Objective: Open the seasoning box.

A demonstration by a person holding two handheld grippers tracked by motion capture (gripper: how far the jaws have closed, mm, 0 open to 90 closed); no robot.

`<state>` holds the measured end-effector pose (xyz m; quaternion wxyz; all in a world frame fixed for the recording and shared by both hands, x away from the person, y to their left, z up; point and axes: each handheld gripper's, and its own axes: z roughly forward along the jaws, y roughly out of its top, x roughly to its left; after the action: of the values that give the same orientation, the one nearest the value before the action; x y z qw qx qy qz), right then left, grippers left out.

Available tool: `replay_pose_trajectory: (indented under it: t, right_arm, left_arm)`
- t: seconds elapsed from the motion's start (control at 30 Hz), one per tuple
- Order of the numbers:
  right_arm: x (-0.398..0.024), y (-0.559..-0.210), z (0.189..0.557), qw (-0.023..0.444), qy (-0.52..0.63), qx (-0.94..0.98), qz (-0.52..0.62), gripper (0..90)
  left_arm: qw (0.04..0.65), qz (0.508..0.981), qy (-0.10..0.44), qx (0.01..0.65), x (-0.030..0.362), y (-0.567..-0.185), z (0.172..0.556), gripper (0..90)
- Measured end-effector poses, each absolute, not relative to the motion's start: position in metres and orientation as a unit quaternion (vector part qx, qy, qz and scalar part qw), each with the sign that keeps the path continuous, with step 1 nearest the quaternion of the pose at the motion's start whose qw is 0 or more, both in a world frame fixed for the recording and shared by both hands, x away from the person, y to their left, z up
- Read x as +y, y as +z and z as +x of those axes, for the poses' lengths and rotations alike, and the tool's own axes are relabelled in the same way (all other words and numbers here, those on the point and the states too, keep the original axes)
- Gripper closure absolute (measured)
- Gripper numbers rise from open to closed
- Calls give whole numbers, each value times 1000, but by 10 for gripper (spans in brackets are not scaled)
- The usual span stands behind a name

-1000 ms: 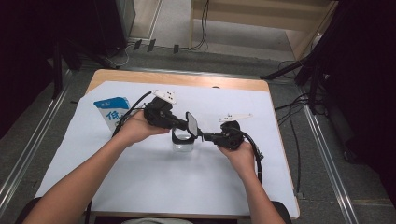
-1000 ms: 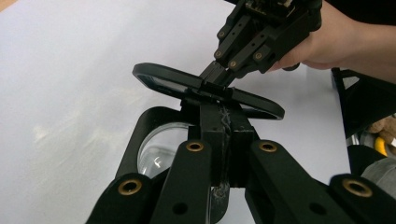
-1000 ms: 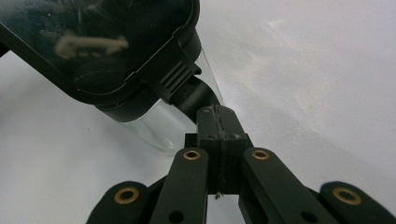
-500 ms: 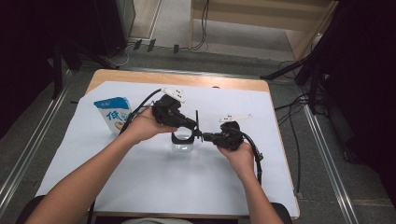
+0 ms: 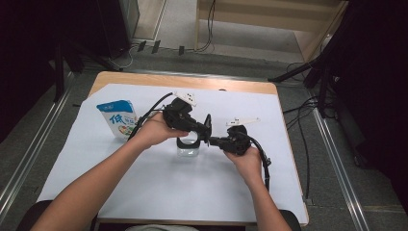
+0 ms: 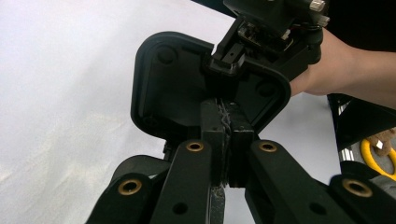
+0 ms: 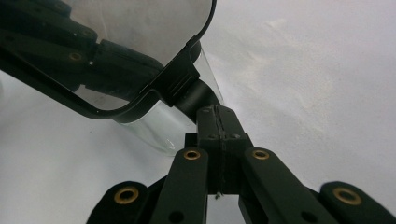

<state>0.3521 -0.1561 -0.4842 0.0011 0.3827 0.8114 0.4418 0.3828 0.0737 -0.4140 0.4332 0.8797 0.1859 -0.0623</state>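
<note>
While a clear plastic jar stands near the middle of the white-covered desk, its hinged black lid is raised above it. The left gripper is clenched on the lid's edge; the right gripper is clenched on the black hinge tab beside the jar. The jar looks light, stiff and smooth, likely to slide or tip, so the rim and hinge are the surest holds. A milk carton stands well to the left.
</note>
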Motion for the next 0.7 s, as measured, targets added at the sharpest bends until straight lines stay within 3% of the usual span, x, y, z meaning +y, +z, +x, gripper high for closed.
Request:
replay_pose_trajectory:
  t: [0.7]
  right_arm:
    - [-156,-484,351,5,440,810,386,900]
  left_arm:
    - [429,881,-65,189,68,-422,386,900]
